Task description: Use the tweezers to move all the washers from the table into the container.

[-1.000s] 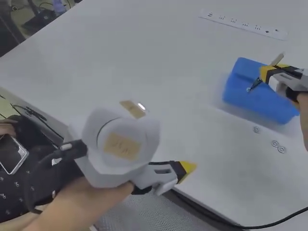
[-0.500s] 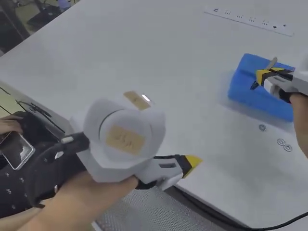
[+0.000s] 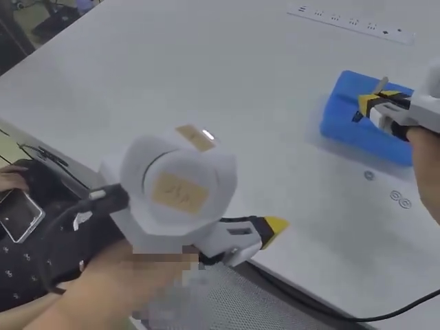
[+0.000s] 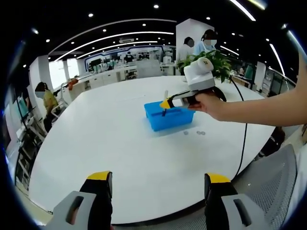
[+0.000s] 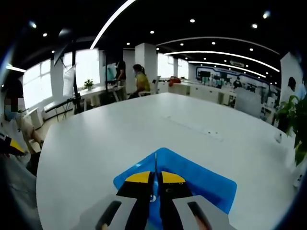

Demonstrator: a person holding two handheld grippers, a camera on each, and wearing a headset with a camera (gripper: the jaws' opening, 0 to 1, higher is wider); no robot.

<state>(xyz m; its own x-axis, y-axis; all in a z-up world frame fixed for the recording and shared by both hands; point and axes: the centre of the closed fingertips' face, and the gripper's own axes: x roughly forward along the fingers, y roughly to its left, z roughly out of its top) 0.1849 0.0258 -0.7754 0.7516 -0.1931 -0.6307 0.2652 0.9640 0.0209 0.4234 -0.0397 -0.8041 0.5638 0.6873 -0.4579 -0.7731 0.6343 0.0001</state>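
Observation:
My right gripper (image 3: 368, 106) is shut on thin metal tweezers (image 5: 155, 163), whose tips point down over the blue container (image 3: 357, 130) at the right of the white table. Whether the tips hold a washer cannot be told. Three small washers (image 3: 369, 176) (image 3: 396, 196) (image 3: 404, 203) lie on the table just in front of the container. My left gripper (image 3: 271, 228) hovers at the table's near edge, well left of the container. Its jaws stand wide open with nothing between them in the left gripper view (image 4: 156, 187), which looks at the container (image 4: 169, 116) and the right gripper (image 4: 177, 98) from afar.
A white power strip (image 3: 350, 24) lies at the far side of the table. A black cable (image 3: 385, 315) runs along the near right edge. A person with a phone (image 3: 17, 213) sits at the lower left. Several people stand in the background (image 4: 196, 43).
The head camera has shifted a little. My right gripper stays over the blue container, with the tweezers lifted slightly. The left gripper has hardly moved.

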